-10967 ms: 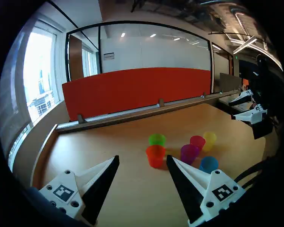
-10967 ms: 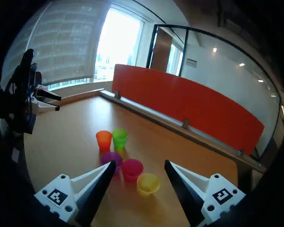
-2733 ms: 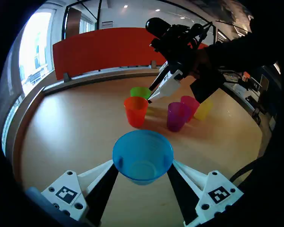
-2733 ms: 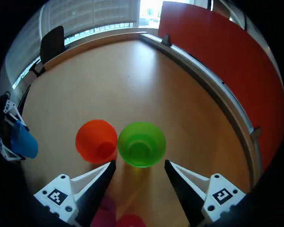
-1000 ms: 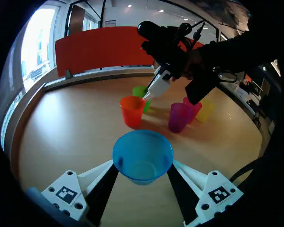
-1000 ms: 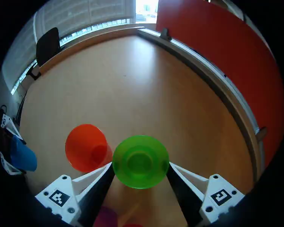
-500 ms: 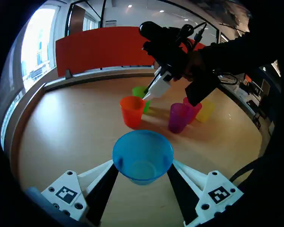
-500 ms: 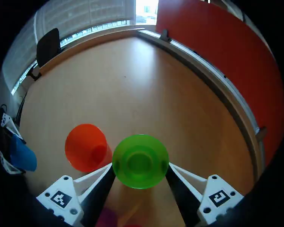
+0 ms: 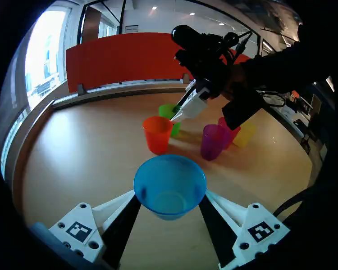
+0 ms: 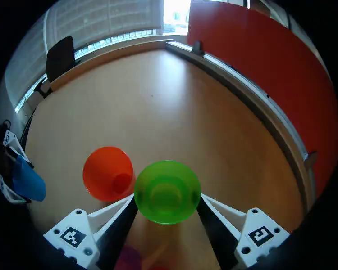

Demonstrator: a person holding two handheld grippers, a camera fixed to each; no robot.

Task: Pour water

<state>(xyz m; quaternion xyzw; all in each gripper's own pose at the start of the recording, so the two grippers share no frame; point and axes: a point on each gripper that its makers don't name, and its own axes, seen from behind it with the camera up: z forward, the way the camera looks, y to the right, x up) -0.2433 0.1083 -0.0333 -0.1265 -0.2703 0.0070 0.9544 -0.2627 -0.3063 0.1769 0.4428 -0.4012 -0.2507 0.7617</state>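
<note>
Your left claw (image 9: 170, 193) is clamped on the blue cup (image 9: 170, 185), one finger pressed to each side just under the rim. You hold it upright and level above the counter (image 9: 79, 148), well apart from the cluster of cups. That keeps its mouth open to the camera and leaves room around it for a pour. Something pale sits at the bottom, but I cannot tell whether it is water.

Your right claw (image 10: 166, 198) is closed on the green cup (image 10: 167, 191) in the same way, fingers on opposite sides of the wall, cup upright. The orange cup (image 10: 108, 179) stands just beside it on the left, close to the left finger, so any swing that way risks knocking it. From the left gripper view, the right claw comes down steeply from above, your hand (image 9: 234, 81) high over the group. That angle lets the fingers reach in without touching the purple cup (image 9: 212, 140) or the yellow cup (image 9: 244, 134) nearer you. Whether the green cup is off the counter or resting on it, I cannot tell.

With one cup in each claw, the grasping looks done. The next move probably calls for lifting the green cup clear of the orange one and bringing the two rims together before tilting either.
</note>
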